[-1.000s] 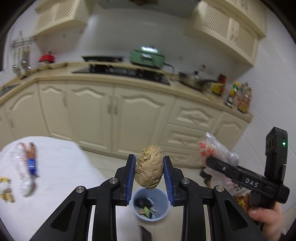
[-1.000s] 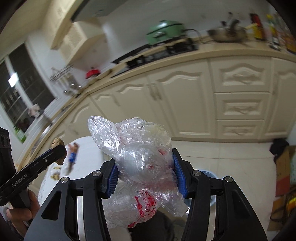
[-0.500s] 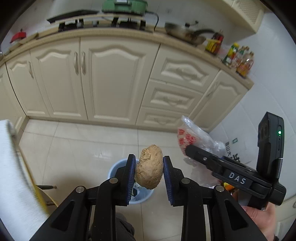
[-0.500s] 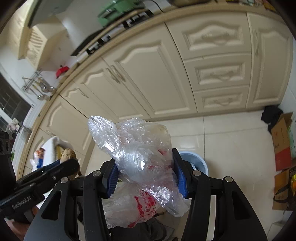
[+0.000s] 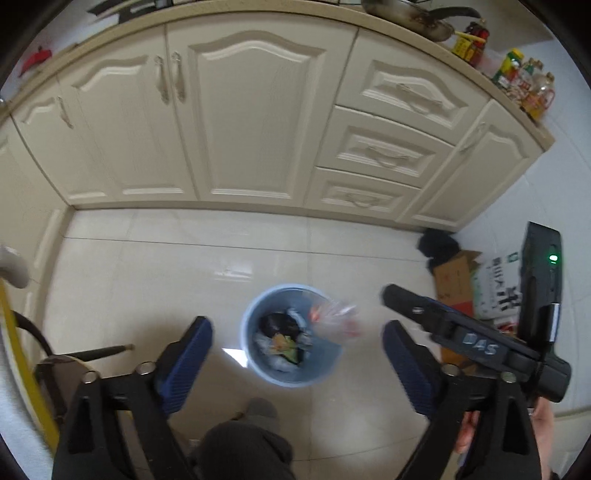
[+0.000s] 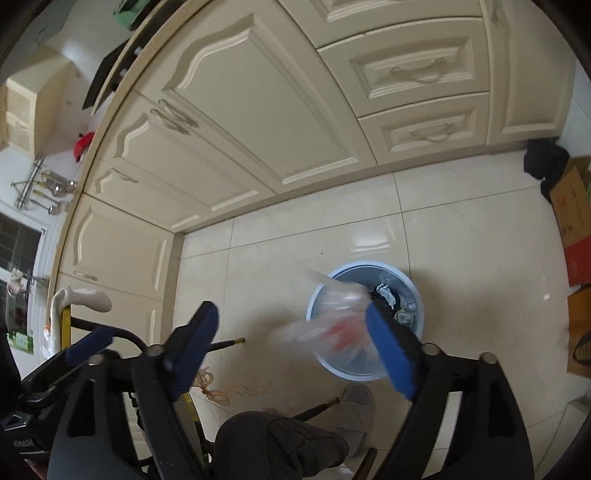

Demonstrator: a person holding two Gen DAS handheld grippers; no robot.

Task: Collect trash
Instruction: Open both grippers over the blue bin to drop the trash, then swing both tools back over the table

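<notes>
Across the top of your left view run cream cabinets with a stack of drawers at right. On the counter at upper right you see a pan and bottles. At right, cardboard boxes sit beside a dark bundle on the glossy tiled floor.

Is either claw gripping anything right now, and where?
Nothing. Both claws are opening, empty; the plastic bag is loose, blurred, over the bin.
</notes>
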